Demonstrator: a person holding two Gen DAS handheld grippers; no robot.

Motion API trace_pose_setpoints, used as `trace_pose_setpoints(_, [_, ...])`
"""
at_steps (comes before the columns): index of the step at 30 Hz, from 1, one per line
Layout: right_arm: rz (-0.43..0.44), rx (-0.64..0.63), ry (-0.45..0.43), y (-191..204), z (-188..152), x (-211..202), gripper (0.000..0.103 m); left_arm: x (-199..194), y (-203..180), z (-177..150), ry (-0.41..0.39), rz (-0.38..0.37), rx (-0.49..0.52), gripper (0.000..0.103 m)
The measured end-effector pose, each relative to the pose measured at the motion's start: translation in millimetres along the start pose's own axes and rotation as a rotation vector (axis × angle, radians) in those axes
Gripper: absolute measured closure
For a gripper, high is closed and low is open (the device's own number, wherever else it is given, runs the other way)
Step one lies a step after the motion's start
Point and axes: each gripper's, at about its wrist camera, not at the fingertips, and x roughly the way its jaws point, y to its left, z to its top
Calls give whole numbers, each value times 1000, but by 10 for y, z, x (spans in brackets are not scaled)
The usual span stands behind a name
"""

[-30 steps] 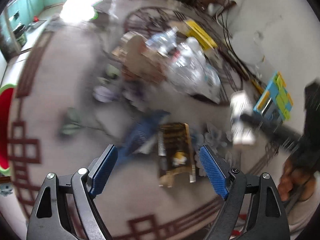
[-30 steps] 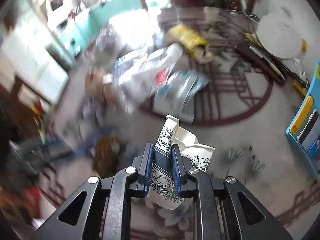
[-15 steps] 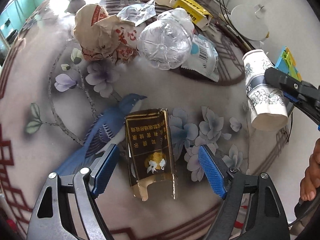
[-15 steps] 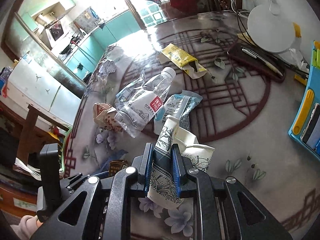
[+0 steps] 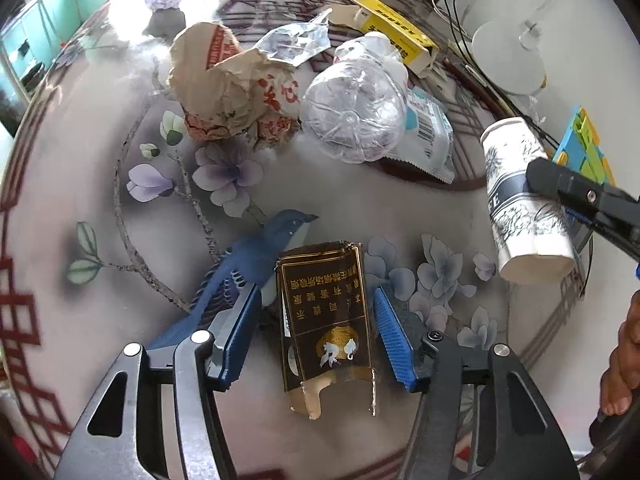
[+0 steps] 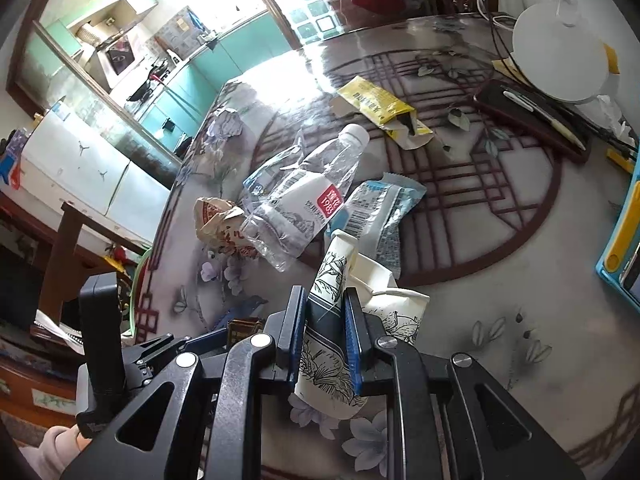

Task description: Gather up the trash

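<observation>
We observe a flattened dark-brown cigarette pack [image 5: 326, 320] of glossy card, gold-printed with a torn lower edge, lying flat on the floral-printed table [image 5: 100, 184]. The left gripper [image 5: 316, 332] straddles it, its 2 ribbed blue pads [image 5: 390, 336] closing but not yet touching. The right gripper [image 6: 322, 332] is clamped on a crushed, ink-patterned paper cup [image 6: 334, 312].

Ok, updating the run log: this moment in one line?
left gripper: closing around dark carton, no contact | right gripper: shut on paper cup
</observation>
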Motion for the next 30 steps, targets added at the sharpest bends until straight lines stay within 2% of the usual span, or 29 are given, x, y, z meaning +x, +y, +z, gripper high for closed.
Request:
trace_pose_setpoints(7, [-9,-15,3,70,14,32,87,-4,52,14,9,-11,-20,47])
trace_pose_setpoints(9, [-14,-18,1,89,19,37,87,-10,69,18,6,-14,-33,51])
trace_pose_setpoints(11, [-13,-18,3,101,22,44,87,-36,122,-9,1,-7,-38,59])
trace_pose_setpoints(20, [-13,-33,2,219,39,56,87,-151,326,-38,-16,-18,-110,60])
trace_pose_setpoints(30, [5,-63,13,409,60,136,87,-537,543,-56,-89,-10,-150,60])
